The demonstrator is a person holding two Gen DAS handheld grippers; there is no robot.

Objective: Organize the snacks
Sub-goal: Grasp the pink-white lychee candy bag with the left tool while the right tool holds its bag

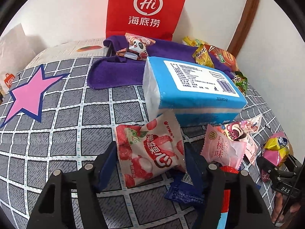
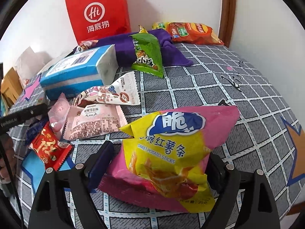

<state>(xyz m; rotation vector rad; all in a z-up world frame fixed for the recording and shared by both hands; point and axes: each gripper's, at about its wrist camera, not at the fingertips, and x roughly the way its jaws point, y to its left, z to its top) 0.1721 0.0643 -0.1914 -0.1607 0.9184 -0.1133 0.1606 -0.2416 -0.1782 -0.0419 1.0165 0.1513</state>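
Note:
A white and red strawberry snack packet [image 1: 152,148] stands upright between the fingers of my left gripper [image 1: 150,148], and both pads press on its sides. A dark blue wrapper [image 1: 183,190] lies just below it. A yellow and pink bag of sweet potato sticks [image 2: 167,152] lies on the grey checked cloth [image 2: 219,87] between the fingers of my right gripper [image 2: 161,150]. Those jaws stand wide and clear of the bag. The right gripper [image 1: 270,164] also shows at the right edge of the left wrist view.
A blue tissue pack [image 1: 190,87] lies mid-table, with a purple towel [image 1: 114,70] and a red paper bag [image 1: 146,9] behind it. Pink packets [image 2: 95,122], a red one [image 2: 47,148], a green one [image 2: 148,57] and an orange chip bag [image 2: 192,32] are scattered around.

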